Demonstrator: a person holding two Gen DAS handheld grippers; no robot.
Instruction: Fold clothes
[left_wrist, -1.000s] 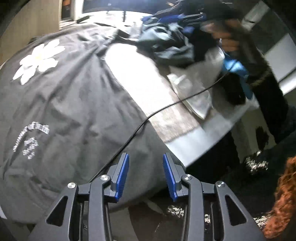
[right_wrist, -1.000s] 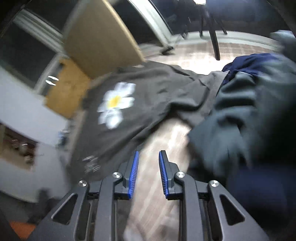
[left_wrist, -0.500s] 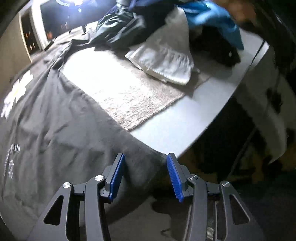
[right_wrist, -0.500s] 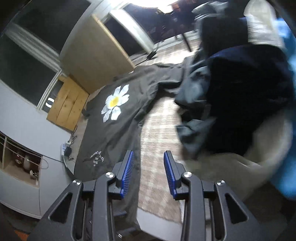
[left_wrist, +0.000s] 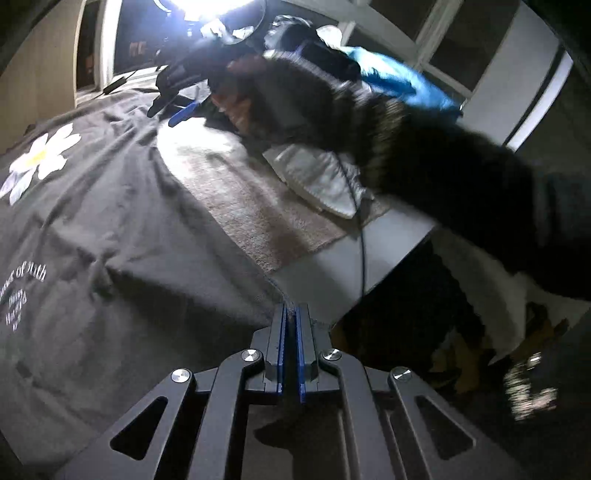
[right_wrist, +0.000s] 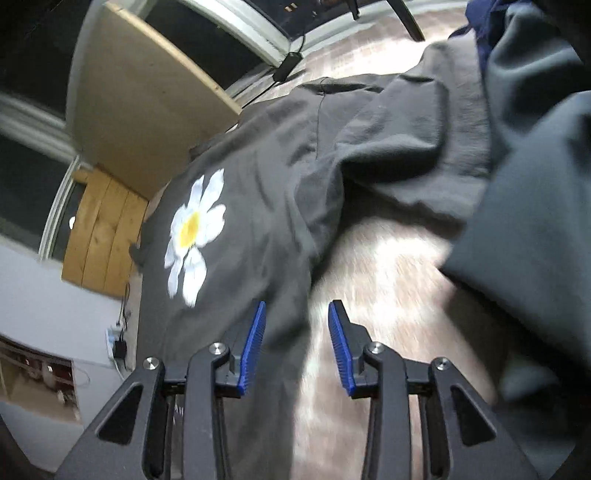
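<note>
On table, grey daisy-print shirt (left_wrist: 110, 206), seemingly wrinkled

Two claws are in sight, the left claw (left_wrist: 291, 314) and the right claw (right_wrist: 297, 325), along with one dark grey T-shirt (left_wrist: 110, 229) bearing one white daisy print (right_wrist: 194, 230), one folded white cloth (left_wrist: 321, 177), one beige mat (left_wrist: 251, 206), and one table (left_wrist: 332, 266).

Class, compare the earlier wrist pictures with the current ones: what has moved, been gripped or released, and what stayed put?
The left gripper, open a second ago, has shut its jaws on the hem corner of the grey daisy T-shirt. The right gripper has come down toward the shirt's side edge, jaws now open wider and not gripping. The shirt stays spread; the clothes pile remains beside it.
</note>
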